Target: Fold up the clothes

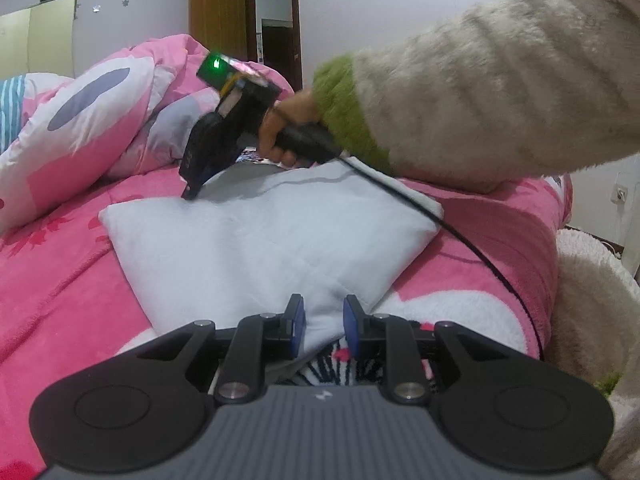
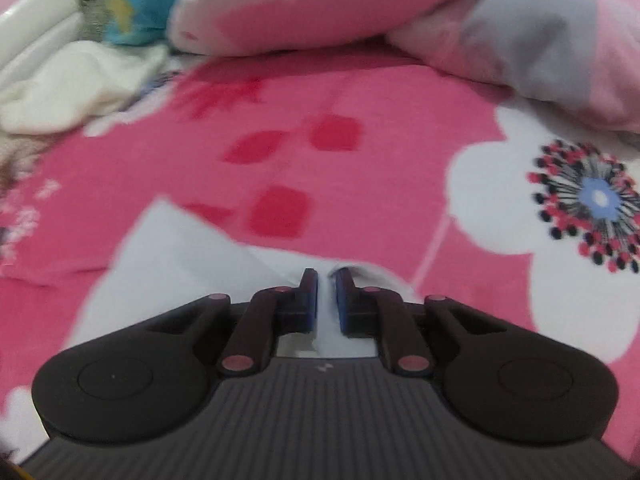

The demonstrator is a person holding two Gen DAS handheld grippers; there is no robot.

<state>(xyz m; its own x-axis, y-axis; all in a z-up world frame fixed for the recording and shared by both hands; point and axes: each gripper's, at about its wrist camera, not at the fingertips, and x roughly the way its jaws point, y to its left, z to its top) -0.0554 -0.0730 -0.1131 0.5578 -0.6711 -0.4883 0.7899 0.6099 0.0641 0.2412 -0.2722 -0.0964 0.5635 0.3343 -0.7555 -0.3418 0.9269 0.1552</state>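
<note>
Pink floral blanket (image 1: pixel 72 280) covers the bed; rumpled duvet (image 1: pixel 92 120) behind, doorway beyond. Pale folded cloth (image 1: pixel 256 248) lies mid-blanket. Left gripper (image 1: pixel 324 312) clamped on its near corner. Right gripper (image 2: pixel 326 280) nearly together at the cloth's far edge (grip unclear, view blurred). No containers seen.

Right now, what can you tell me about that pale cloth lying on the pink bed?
The pale cloth is a soft, plain, light grey-white fabric, folded into a rough square and lying flat on the pink flowered blanket. Its near corner sits pinched between the left gripper pads. The right gripper has its tips at the far edge, with cloth between its nearly closed jaws. A black cable trails across its right side.
</note>
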